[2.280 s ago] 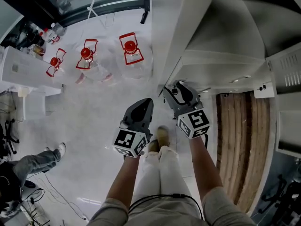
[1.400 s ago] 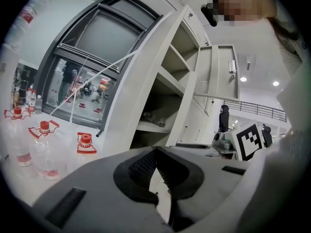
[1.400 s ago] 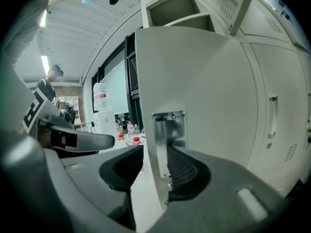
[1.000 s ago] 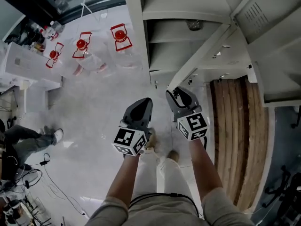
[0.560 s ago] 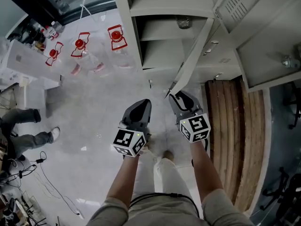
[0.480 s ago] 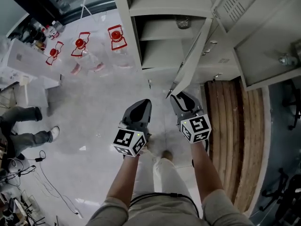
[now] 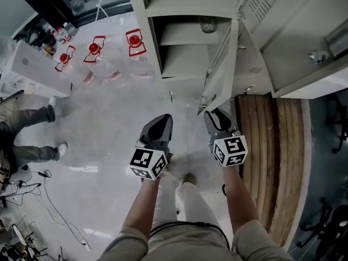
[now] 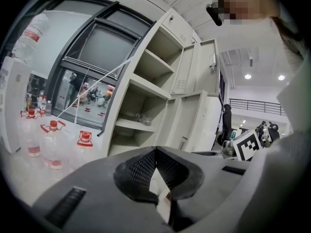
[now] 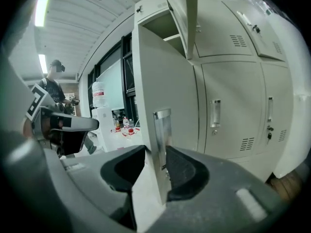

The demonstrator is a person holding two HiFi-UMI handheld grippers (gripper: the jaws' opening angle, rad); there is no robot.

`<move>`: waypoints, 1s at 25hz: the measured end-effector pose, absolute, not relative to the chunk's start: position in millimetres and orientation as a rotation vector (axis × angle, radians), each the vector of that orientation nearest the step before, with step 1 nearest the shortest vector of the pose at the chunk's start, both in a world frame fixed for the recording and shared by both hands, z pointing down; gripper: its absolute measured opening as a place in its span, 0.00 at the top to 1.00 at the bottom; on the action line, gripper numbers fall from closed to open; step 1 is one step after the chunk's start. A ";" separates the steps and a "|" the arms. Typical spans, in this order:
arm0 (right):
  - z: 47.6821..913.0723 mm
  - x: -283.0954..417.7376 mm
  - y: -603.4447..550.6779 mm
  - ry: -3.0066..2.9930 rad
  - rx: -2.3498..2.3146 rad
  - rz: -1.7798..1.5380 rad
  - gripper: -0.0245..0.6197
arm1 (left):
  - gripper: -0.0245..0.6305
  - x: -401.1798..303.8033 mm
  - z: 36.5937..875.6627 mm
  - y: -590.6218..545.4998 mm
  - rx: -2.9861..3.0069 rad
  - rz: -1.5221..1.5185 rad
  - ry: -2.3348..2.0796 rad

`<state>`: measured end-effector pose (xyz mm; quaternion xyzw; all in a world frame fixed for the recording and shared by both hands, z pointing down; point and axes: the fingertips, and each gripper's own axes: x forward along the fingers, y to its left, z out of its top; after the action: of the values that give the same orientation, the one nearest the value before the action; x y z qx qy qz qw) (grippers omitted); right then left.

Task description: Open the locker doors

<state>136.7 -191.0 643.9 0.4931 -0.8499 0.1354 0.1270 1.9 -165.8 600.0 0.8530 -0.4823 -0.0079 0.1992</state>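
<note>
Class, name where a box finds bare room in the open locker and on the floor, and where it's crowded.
Free: the bottom shelf beside the open door; the floor between jugs and feet. Crowded: around the jugs; a bottle occupies the shelf above.

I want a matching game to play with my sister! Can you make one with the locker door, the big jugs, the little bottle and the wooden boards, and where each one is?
Things:
1. locker door
2. water jugs
3. clear bottle
4. wooden boards

Places:
A. lying on a locker shelf
B. between the fingers of the right gripper
C. brown, on the floor
D. red caps, on the floor

Pairs: 1-B, 2-D, 3-A, 4-C.
</note>
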 end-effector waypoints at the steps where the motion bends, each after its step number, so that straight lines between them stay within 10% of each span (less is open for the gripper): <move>1: 643.9 140.7 -189.2 -2.468 1.446 0.400 0.75 | 0.96 2.5 599.3 -164.8 2.386 -0.022 -1.350; 25: 642.8 224.3 -174.9 -2.294 1.737 0.487 0.81 | 0.96 9.3 587.0 -157.3 2.392 -0.022 -1.365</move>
<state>224.3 -174.9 642.8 0.5916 -0.7811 0.1658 0.1113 9.3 -157.3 587.0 0.8523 -0.4862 -0.0080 0.1925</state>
